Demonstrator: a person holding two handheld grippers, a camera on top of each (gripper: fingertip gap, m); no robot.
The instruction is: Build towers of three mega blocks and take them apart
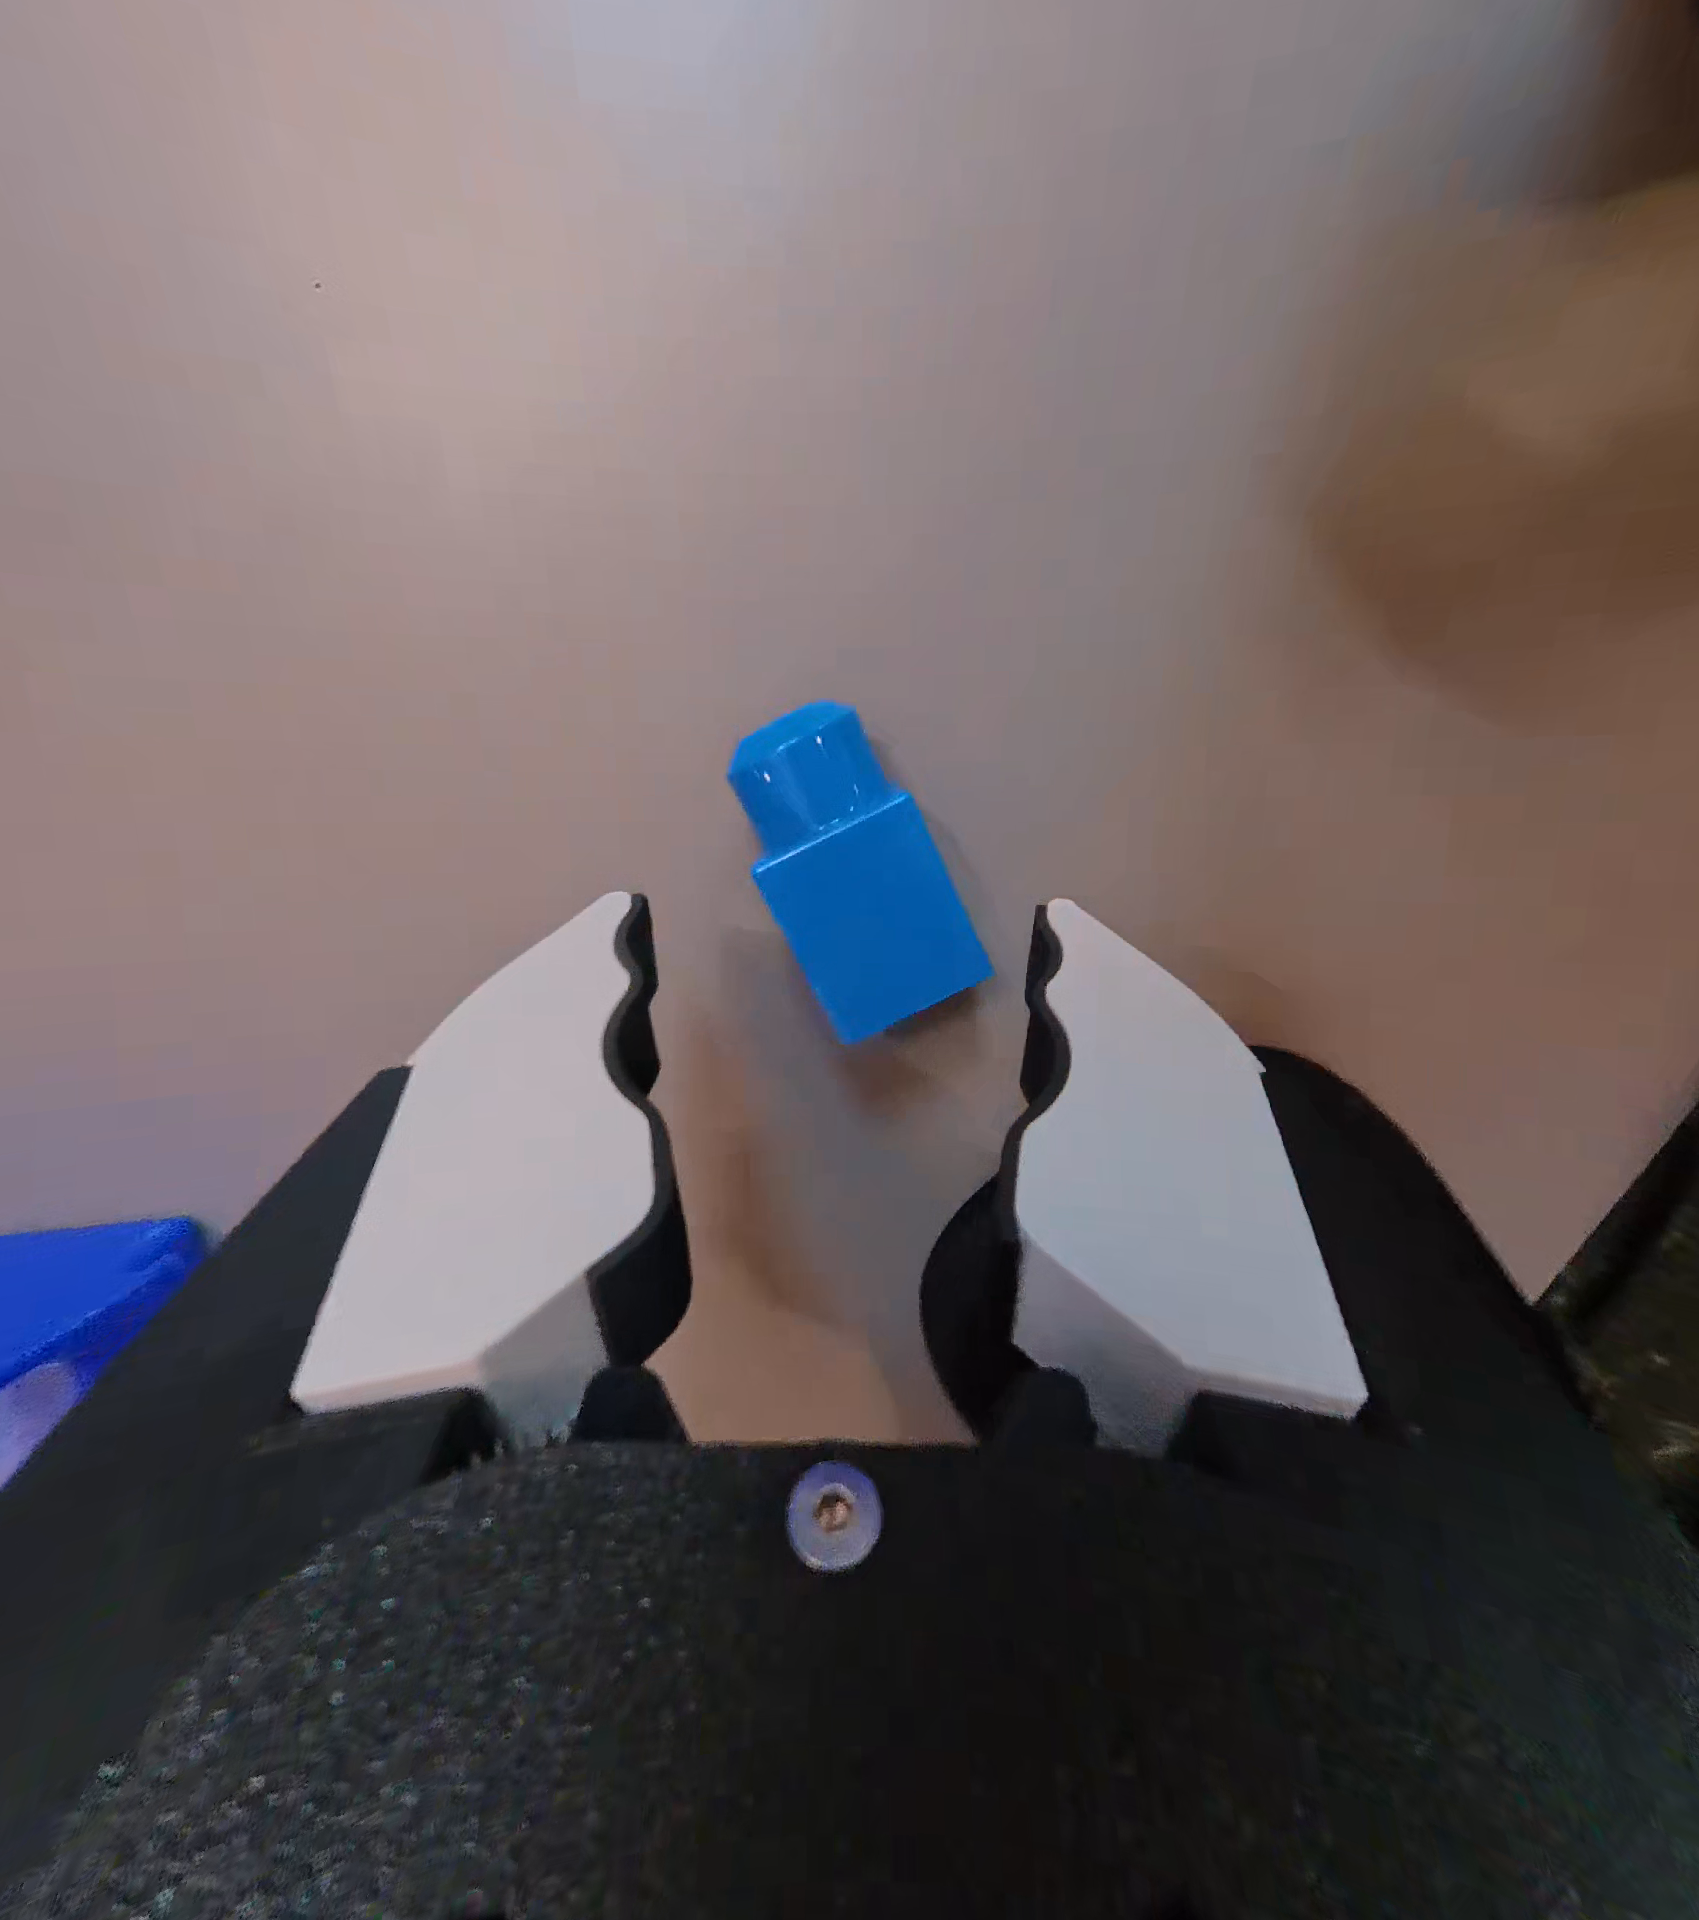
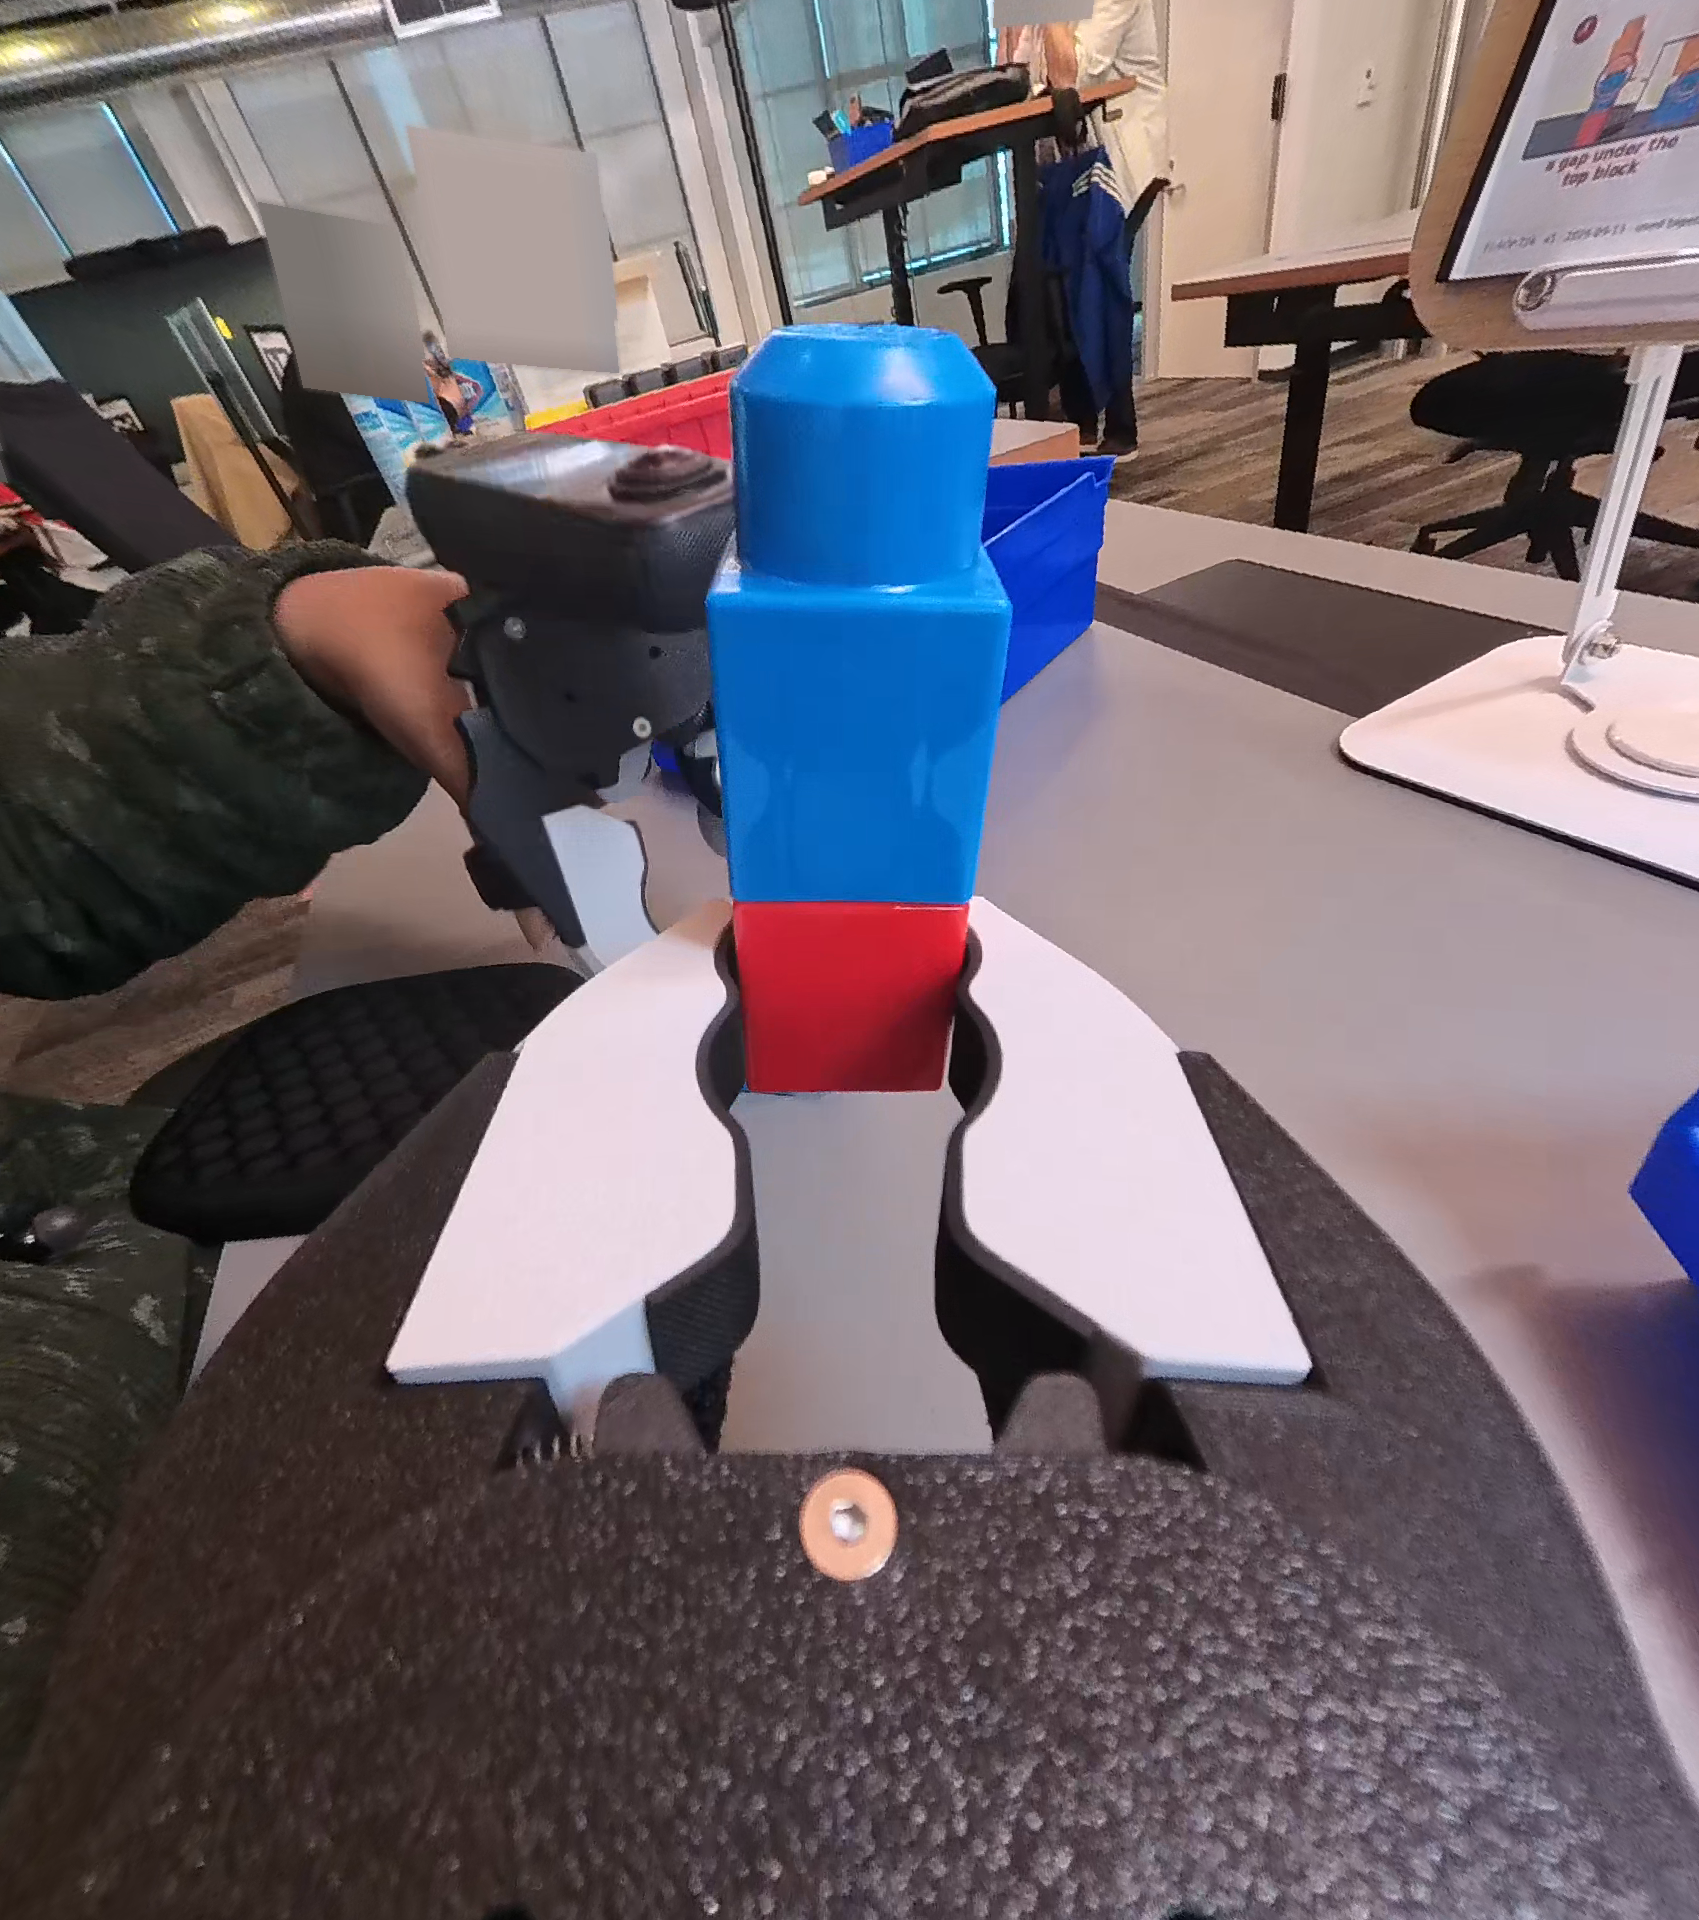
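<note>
Closest to the right wrist camera, the right gripper (image 2: 847, 997) has its white fingers (image 2: 616, 1122) clamped on the sides of a red block (image 2: 845, 997), which forms the base of a two-block stack. A blue block (image 2: 855, 727) sits pressed onto the red one, its round stud pointing up, so the tower is upright and stands two high. Whether the red block rests on the grey table (image 2: 1240, 987) or is held just above it cannot be told from this angle. Just behind the stack and to its left, the left gripper (image 2: 606, 883) points downward, held by a hand (image 2: 377, 655) in a dark green sleeve. From the left wrist view, the left gripper (image 1: 840, 935) has its fingers (image 1: 512, 1122) apart and empty, poised over a loose blue block (image 1: 860, 883) that lies on its side on the table (image 1: 409, 520), with its stud pointing away from the camera; the block lies nearer the right finger than the left and touches neither. Judging by this, the tower is two thirds built: the third block is not yet picked up, and after it goes on top the taking apart remains. Farther off, a blue bin (image 2: 1042, 561) sits on the table behind the stack, and a white stand (image 2: 1603, 727) holding an instruction sheet stands at the far right.
</note>
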